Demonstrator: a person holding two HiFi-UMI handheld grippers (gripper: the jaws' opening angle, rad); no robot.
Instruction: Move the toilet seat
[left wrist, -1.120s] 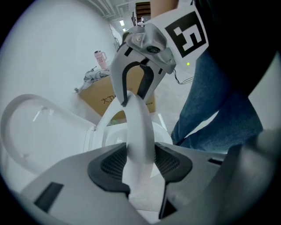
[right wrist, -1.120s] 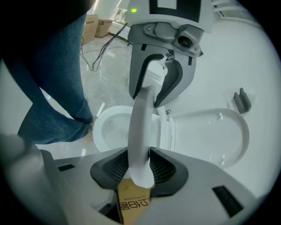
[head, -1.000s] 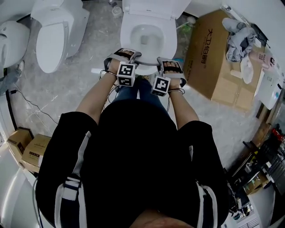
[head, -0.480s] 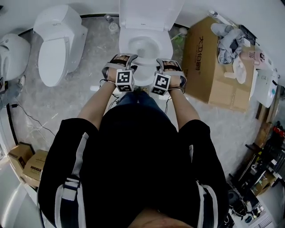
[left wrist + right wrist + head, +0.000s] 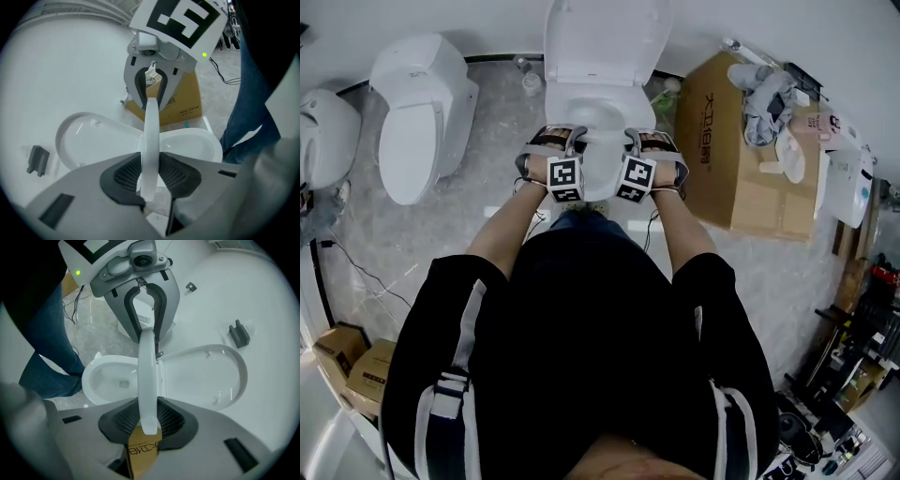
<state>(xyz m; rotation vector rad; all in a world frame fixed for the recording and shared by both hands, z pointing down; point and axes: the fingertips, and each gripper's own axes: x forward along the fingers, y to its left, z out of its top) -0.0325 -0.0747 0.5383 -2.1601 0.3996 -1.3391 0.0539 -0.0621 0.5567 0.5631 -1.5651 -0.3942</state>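
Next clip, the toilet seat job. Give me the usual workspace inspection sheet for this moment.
Surface: grey floor, no table seen.
Job's things: toilet seat raised partway between bowl and open lid.
Clutter: cardboard box with cloths on top; small boxes at left.
Grippers: left tongs and right tongs each clamp the seat; both have just been closing.
Cables: thin cable on the floor, left.
Surroundings: second toilet beside the first.
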